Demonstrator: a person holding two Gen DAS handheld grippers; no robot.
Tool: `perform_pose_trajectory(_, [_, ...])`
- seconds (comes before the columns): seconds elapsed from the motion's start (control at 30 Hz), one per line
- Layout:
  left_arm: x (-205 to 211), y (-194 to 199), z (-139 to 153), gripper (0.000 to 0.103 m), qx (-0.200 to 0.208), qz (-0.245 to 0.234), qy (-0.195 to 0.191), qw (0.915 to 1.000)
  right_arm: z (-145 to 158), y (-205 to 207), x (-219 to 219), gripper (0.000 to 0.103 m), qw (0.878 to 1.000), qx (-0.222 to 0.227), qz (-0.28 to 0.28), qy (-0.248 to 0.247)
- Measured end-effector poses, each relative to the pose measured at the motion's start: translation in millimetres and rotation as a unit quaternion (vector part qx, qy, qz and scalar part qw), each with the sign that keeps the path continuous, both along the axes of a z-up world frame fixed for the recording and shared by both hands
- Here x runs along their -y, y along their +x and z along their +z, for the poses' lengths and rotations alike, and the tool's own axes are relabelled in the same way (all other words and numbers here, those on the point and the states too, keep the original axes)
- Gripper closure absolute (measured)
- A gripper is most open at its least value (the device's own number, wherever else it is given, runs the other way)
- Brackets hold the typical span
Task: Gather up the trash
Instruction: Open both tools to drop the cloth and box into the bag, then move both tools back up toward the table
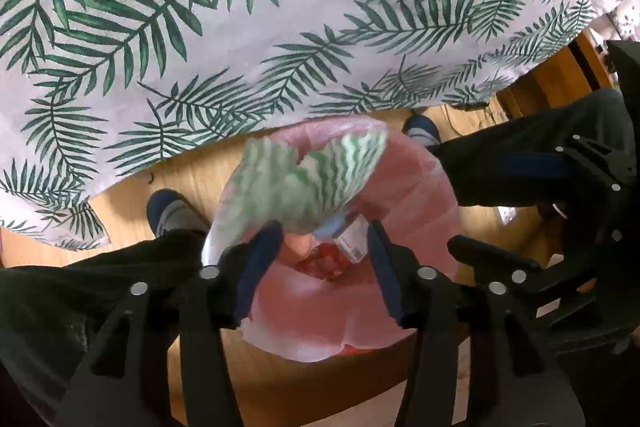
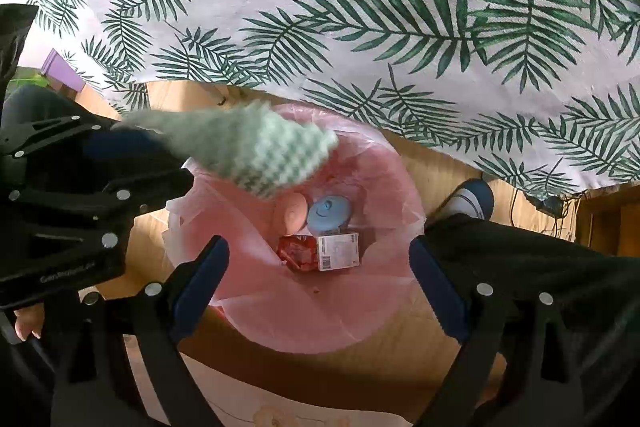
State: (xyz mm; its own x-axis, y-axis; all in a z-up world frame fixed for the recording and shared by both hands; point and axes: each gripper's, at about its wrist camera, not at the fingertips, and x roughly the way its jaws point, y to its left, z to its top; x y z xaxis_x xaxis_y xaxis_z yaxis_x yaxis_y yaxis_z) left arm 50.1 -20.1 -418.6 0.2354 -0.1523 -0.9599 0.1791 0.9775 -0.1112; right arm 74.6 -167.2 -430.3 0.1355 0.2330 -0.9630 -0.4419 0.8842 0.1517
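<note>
Both tongs are pointing steeply down over the bin for me. Left gripper [image 1: 320, 239] is standing with its jaws parted; the green-and-white wavy cloth [image 1: 308, 183] is hanging just past the blue pads, blurred, and I cannot tell whether its lower edge is still touching the left-hand pad. Right gripper [image 2: 320, 263] is spread wide with nothing between its fingers. I am seeing the cloth [image 2: 256, 155] from this side too, over the bin's near rim, beside the left gripper's black frame. Below, the pink-lined trash bin [image 2: 360, 315] is holding a white labelled box [image 2: 338, 251], a red wrapper [image 2: 298, 253], a blue round lid [image 2: 330, 213] and a peach-coloured object [image 2: 294, 213]. My dark trouser legs and blue shoes [image 2: 474, 199] are flanking the bin on the wooden floor [image 1: 192, 175]. Farther off, the palm-leaf tablecloth [image 1: 280, 7] is hanging over the table edge
</note>
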Motion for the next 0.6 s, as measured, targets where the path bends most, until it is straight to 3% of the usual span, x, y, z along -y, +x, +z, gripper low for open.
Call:
perform_pose_trajectory(0.07, [0.4, -1.6, -0.1, 0.037, 0.003, 0.002, 0.012, 0.9999, -0.7, -1.5, -0.1, 0.012, 1.000, 0.001, 0.002, -0.001])
perform_pose_trajectory(0.27, [-4.9, -4.6, 3.3, 0.024, 0.009, 0.019, 0.023, 0.9995, 2.1, -3.5, 2.2, 0.012, 1.000, 0.022, -0.004, -0.015])
perform_pose_trajectory(0.33, [-7.9, -6.2, 8.6, 0.019, 0.020, 0.032, 0.031, 0.9988, 9.1, -2.8, 5.0, 0.007, 0.999, 0.039, -0.012, -0.003])
perform_pose_trajectory(0.43, [-11.5, -12.6, 25.5, 0.018, 0.055, 0.051, 0.031, 0.9967, 24.8, -3.9, 11.2, 0.005, 0.997, 0.076, -0.026, 0.023])
perform_pose_trajectory(0.5, [-15.7, -19.3, 44.0, 0.017, 0.083, 0.067, 0.027, 0.9939, 35.1, -6.2, 10.9, 0.005, 0.995, 0.094, -0.023, 0.025])
perform_pose_trajectory(0.6, [-14.5, -25.8, 78.4, 0.012, 0.120, 0.056, 0.043, 0.9902, 57.0, -12.4, 9.4, 0.005, 0.992, 0.122, -0.012, 0.005])
